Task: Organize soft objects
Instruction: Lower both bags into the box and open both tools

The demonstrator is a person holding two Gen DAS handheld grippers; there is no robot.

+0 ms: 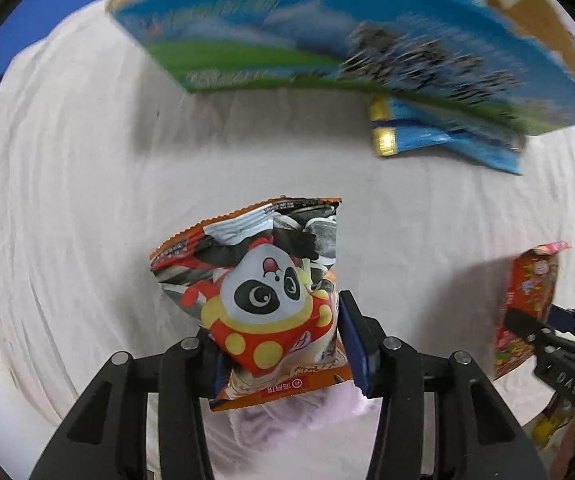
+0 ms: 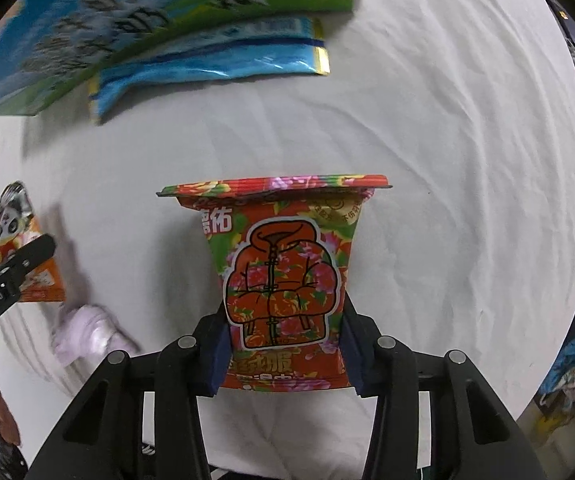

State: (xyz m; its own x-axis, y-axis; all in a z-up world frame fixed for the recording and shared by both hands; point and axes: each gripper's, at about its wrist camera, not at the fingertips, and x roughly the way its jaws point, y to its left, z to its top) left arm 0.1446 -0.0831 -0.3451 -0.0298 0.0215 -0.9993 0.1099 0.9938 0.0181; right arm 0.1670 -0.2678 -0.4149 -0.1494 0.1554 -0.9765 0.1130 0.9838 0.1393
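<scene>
Gripping panda snack bag (image 1: 263, 300) and floral pouch (image 2: 287, 280) in closed fingers, probably carrying both toward the printed carton (image 1: 327, 40).

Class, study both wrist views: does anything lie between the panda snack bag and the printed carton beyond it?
Nothing visible does. The left gripper holds the panda snack bag; bare white cloth stretches to the printed carton. The blue packets lie off to the right.

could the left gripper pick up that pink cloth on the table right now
Probably not yet. The left gripper is shut on the panda packet, so its jaws are full. The pink cloth lies uncovered just below it, so once the packet is dropped the way looks free.
</scene>
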